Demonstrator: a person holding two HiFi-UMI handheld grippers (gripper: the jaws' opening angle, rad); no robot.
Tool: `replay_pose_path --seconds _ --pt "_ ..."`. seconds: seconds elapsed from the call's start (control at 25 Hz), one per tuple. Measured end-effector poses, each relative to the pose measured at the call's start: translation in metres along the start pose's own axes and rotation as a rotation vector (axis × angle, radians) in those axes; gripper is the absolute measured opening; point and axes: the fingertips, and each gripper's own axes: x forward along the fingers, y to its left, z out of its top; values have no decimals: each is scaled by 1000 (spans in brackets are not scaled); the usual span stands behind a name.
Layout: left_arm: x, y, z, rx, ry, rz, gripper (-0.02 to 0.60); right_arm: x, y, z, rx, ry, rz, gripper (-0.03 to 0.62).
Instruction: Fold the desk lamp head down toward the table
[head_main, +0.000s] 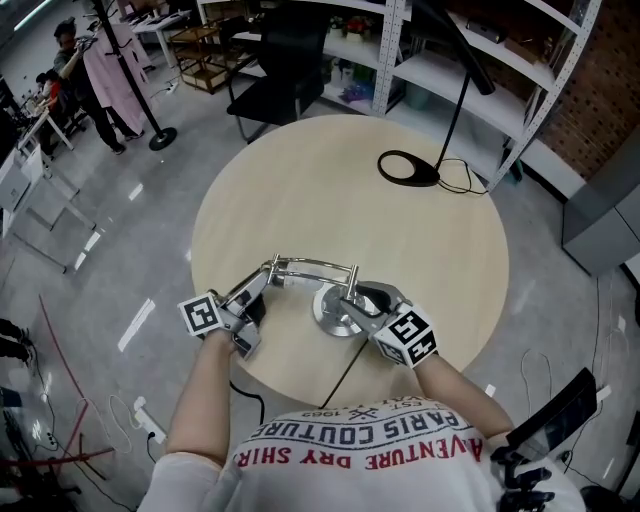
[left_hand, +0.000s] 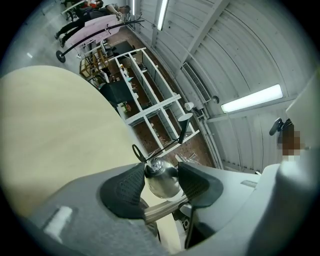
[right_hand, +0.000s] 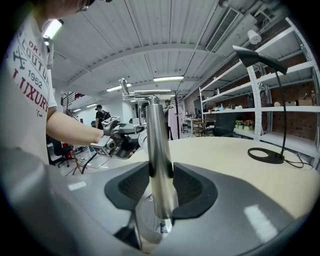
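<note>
On the head view's centre sits a round pale-wood table (head_main: 350, 200), with grey floor all around it. Behind it are white shelving racks (head_main: 430, 70) and a black chair (head_main: 275, 70). A coat stand with a pink garment (head_main: 112, 60) is at far left, with people near it

Far side of the table: black desk lamp (head_main: 424, 178), ring base flat on the top, thin stem rising to a slanted head, cable trailing beside the base

Near edge, close to the person: chrome desk lamp (head_main: 335, 310)
- round base (head_main: 328, 314) flat on the table
- pole (right_hand: 159, 150) upright from the base
- arm (head_main: 318, 264) runs roughly level from the top of the pole toward the person's left
- lamp head (left_hand: 161, 182) at the left end of the arm, over the table's near edge; can't tell if it touches the top

Right gripper (head_main: 350, 298): angled slightly down, jaws narrow and clamped on the pole just above the base. Both pads (right_hand: 192, 187) are against the chrome

Left gripper (head_main: 265, 280): about level and rolled on its side, jaws fairly wide and closed on the lamp head. The chrome bulb fills the gap, with a pad touching it on each side

The two grippers sit near each other, with the arm spanning between them
</note>
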Motion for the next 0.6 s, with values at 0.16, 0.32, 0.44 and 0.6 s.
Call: replay_pose_path --seconds 0.16,0.32,0.44,0.6 --pt "1 2 -3 -40 -21 -15 201 1 0 2 3 7 -4 146" --pt "8 10 -15 -60 -20 -15 199 -2 -6 -7 1 1 -2 146" --pt "10 12 -18 -69 -14 -14 198 -2 -7 -7 2 4 0 146" --pt "10 17 -24 -69 5 3 193 -1 -5 -6 3 7 3 146"
